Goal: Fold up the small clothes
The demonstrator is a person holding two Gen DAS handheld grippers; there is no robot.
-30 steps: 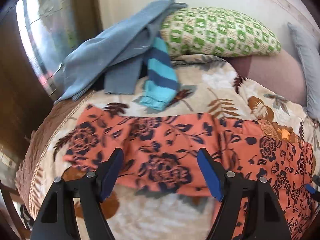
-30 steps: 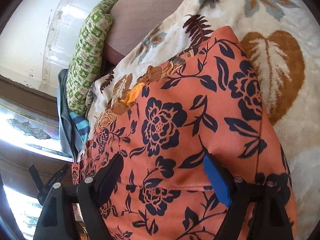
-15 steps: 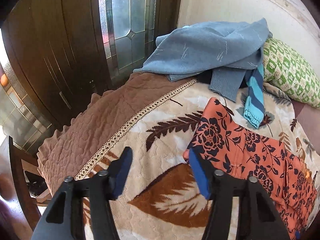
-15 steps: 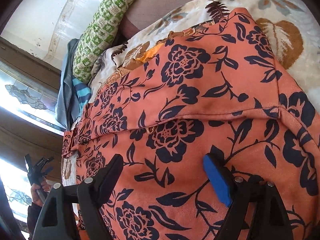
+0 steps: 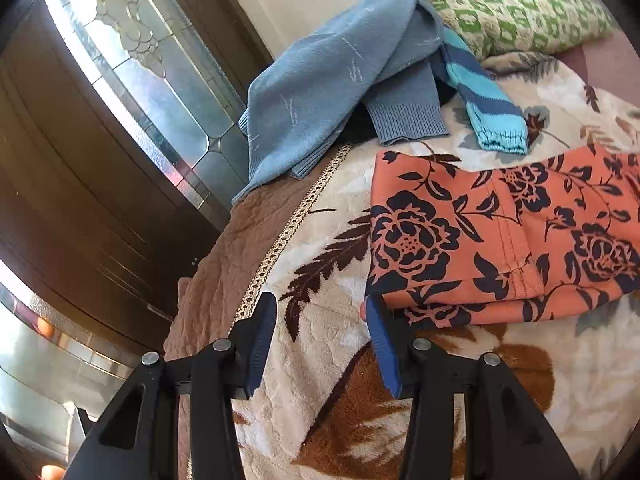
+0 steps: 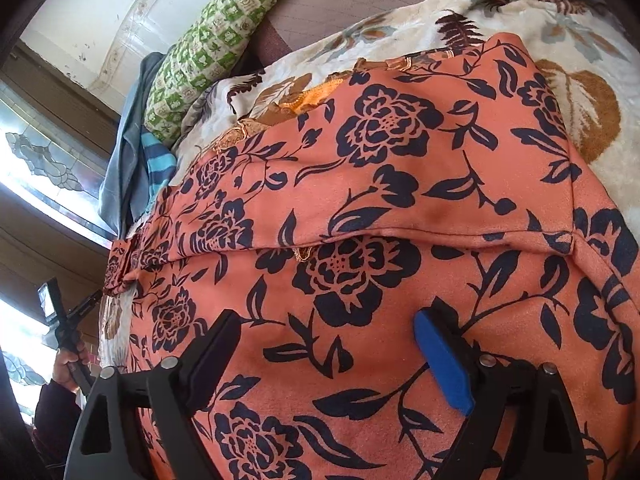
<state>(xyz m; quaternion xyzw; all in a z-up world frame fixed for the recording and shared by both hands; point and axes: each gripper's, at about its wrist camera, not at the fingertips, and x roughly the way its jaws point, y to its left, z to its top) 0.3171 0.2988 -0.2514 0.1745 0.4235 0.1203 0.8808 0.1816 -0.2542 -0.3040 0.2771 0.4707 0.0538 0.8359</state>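
Step in hand: positioning for the next fold of the orange floral garment (image 5: 500, 236), which lies spread on the bed's leaf-patterned blanket (image 5: 332, 360), one layer already doubled over so that a folded edge runs across the middle of the right wrist view. Left hand-held gripper (image 5: 320, 332): pitched down at the blanket, jaws closing, partly open, only blanket between them; its right pad sits just beside the garment's lower-left corner, contact uncertain. Right hand-held gripper (image 6: 328, 340): pitched down over the garment at lower centre of its frame, jaws opening and wide apart, cloth under the gap but no visible pinch. Judgement: neither has a hold yet. Next move likely calls for the left pads to bracket and pinch that corner, the right to take the near edge, then lift both layers together and carry them across evenly. Risk: catching only the top layer. Unfolded blue sweater (image 5: 332, 76) and striped sleeve (image 5: 484, 108) wait at upper centre, by the green pillow (image 5: 516, 8).
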